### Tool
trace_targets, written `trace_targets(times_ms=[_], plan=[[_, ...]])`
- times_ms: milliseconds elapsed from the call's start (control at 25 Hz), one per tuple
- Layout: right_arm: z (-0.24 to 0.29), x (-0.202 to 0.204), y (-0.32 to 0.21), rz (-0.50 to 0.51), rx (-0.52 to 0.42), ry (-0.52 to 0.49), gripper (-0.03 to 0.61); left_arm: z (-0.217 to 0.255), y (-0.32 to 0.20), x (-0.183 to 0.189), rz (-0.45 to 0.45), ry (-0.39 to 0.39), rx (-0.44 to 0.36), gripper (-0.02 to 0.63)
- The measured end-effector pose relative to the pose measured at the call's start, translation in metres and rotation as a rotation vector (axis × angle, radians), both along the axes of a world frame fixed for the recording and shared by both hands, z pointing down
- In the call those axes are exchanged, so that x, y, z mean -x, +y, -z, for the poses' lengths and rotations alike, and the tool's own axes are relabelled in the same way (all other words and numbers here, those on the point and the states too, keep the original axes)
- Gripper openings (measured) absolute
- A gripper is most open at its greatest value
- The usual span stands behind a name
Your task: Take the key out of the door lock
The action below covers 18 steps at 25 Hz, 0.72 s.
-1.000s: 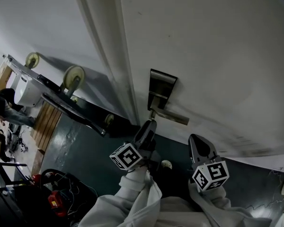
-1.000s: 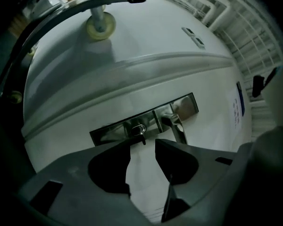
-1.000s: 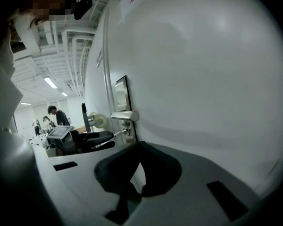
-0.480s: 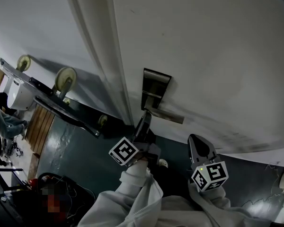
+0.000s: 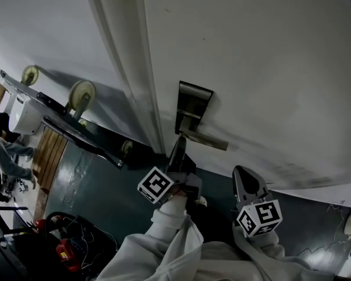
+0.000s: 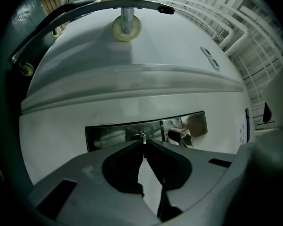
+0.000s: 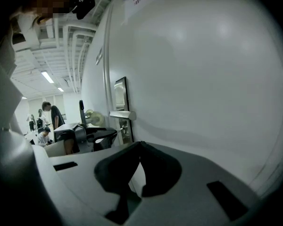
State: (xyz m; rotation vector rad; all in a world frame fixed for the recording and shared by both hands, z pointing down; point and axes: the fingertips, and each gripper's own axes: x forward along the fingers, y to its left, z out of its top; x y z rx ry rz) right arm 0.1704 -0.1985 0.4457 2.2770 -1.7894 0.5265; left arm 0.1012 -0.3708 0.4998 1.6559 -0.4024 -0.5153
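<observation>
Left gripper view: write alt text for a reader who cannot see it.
The left gripper, jaws just closed, pinches the key sticking out of a steel lock plate on a white door. The lever handle sits right of the key.

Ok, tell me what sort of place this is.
Probably a workshop or lab hall: a white door with a steel lock plate, a wheeled equipment frame parked beside it, and bare ceiling pipes with strip lights above people farther off.

Of the key (image 6: 141, 137) only a sliver shows at the tips of the left gripper (image 6: 143, 142), whose jaws have just been closing on it; the rest is hidden between them. Just beyond, they cover the lower edge of the lock plate (image 6: 108, 132).
</observation>
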Motion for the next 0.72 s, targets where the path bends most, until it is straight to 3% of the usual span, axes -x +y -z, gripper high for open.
trace_targets(times_ms=[320, 480, 720], plan=[[0.000, 0.008, -0.001, 0.023, -0.007, -0.010, 0.052, -0.001, 0.003, 0.004, 0.015, -0.016, 0.002, 0.026], [0.000, 0.010, 0.000, 0.033, -0.011, -0.016, 0.052, 0.006, 0.010, 0.008, 0.027, 0.044, 0.010, 0.026], [-0.003, 0.020, 0.002, 0.068, -0.015, -0.027, 0.052, -0.001, 0.017, 0.024, 0.048, -0.005, -0.006, 0.026]])
